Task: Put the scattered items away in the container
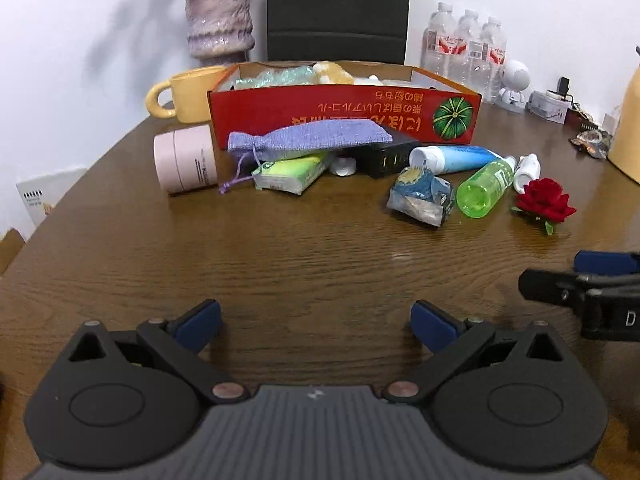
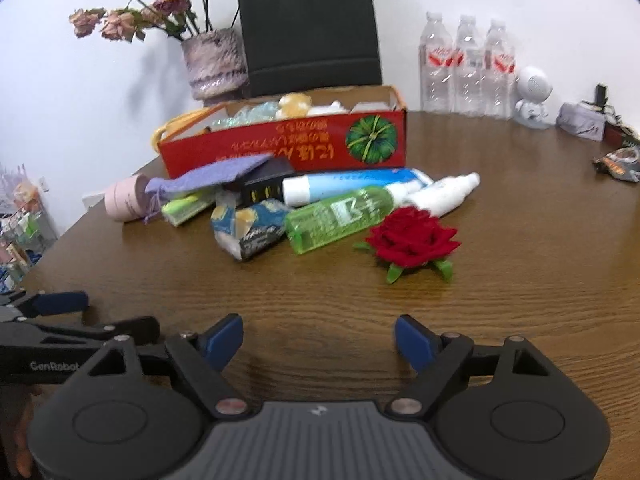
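Note:
A red cardboard box (image 1: 344, 114) (image 2: 288, 152) stands open at the back of the brown table, with several items inside. In front of it lie a purple cloth pouch (image 1: 308, 138) (image 2: 216, 178), a pink tube (image 1: 186, 158), a green tissue pack (image 1: 290, 174), a black charger (image 1: 386, 156), a blue-white tube (image 1: 452, 159) (image 2: 352, 186), a crumpled blue packet (image 1: 422, 196) (image 2: 248, 228), a green bottle (image 1: 486, 188) (image 2: 340, 218), a small white bottle (image 2: 442, 194) and a red rose (image 1: 546, 202) (image 2: 412, 240). My left gripper (image 1: 316, 324) and right gripper (image 2: 319, 342) stand open and empty, short of the pile.
A yellow mug (image 1: 186, 94), a vase of dried flowers (image 2: 212, 64), a black bag (image 2: 310, 28), three water bottles (image 1: 466, 46) and a white figurine (image 2: 532, 98) line the back. Small clutter sits at the far right. Bare table lies between grippers and pile.

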